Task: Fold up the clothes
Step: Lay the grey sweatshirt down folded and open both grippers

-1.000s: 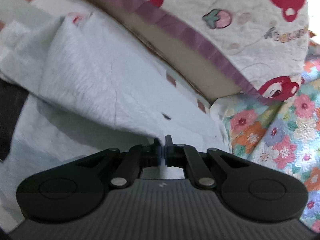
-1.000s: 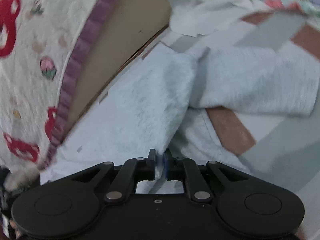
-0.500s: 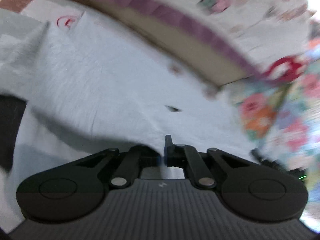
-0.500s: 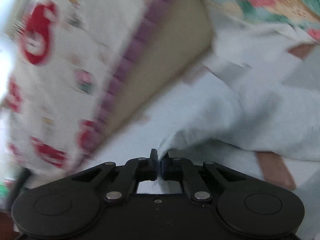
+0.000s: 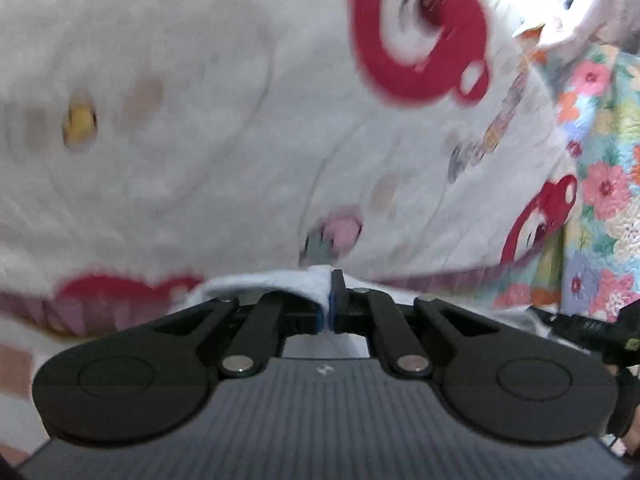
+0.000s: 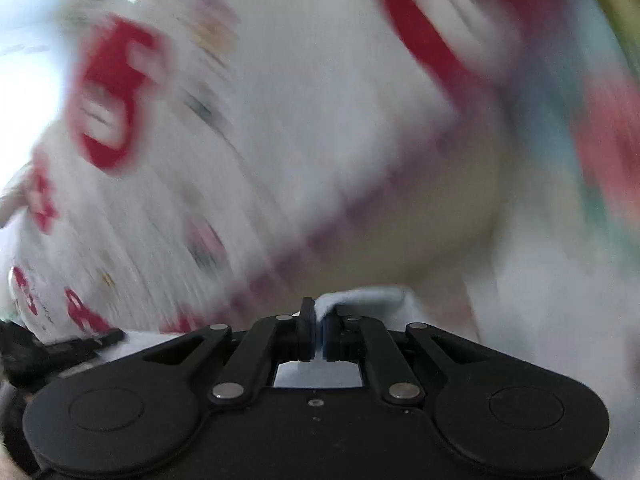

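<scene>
A pale blue-white fleecy garment [image 5: 276, 280] is pinched at its edge in my left gripper [image 5: 329, 300], which is shut on it. Only a small fold of it shows above the fingers. My right gripper [image 6: 318, 326] is shut on another edge of the same garment [image 6: 360, 298]. The rest of the garment hangs below, out of sight. Both views are tilted up and blurred.
A white quilted cover with red bear prints and a purple trim [image 5: 240, 140] fills both views; it also shows in the right wrist view [image 6: 280, 140]. A floral quilt [image 5: 600, 184] lies at the right. The other black gripper [image 5: 592, 328] shows at the right edge.
Both grippers have lifted and swung up with the garment held. The checked bed surface and the spread garment have dropped out of view; the bear-print cover now fills both views.
</scene>
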`<state>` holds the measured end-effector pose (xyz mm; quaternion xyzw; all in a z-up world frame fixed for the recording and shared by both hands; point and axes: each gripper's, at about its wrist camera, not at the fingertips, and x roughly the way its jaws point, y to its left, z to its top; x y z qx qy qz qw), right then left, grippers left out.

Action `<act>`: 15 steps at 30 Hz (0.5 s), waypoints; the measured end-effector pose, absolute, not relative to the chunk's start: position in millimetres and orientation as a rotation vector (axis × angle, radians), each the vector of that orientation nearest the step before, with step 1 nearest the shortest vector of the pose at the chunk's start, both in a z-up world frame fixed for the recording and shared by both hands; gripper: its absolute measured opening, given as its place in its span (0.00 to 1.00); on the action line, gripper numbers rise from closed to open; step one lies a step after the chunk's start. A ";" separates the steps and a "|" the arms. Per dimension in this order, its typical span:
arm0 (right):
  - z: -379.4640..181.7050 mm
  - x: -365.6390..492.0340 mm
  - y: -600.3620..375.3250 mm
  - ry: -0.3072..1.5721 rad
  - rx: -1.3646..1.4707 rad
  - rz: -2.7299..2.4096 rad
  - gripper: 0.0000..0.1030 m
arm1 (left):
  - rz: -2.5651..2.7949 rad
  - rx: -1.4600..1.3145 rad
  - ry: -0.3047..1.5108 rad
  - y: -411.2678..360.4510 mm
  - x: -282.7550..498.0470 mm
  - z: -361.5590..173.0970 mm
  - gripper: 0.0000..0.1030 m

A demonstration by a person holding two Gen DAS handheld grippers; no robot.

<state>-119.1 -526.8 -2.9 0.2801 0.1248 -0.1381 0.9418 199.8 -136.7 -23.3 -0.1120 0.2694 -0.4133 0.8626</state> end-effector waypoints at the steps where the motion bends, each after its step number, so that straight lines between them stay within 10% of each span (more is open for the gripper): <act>1: 1.6 -121.6 -520.6 0.224 0.561 -0.270 0.05 | -0.851 -0.245 0.594 -130.7 194.8 -33.5 0.03; 9: -110.5 -156.7 -491.3 0.550 0.672 -0.336 0.05 | -0.724 -0.268 1.032 -100.5 161.8 -179.6 0.03; 15: -127.8 -159.1 -476.7 0.611 0.670 -0.333 0.05 | -0.764 -0.263 0.999 -100.3 156.3 -166.7 0.03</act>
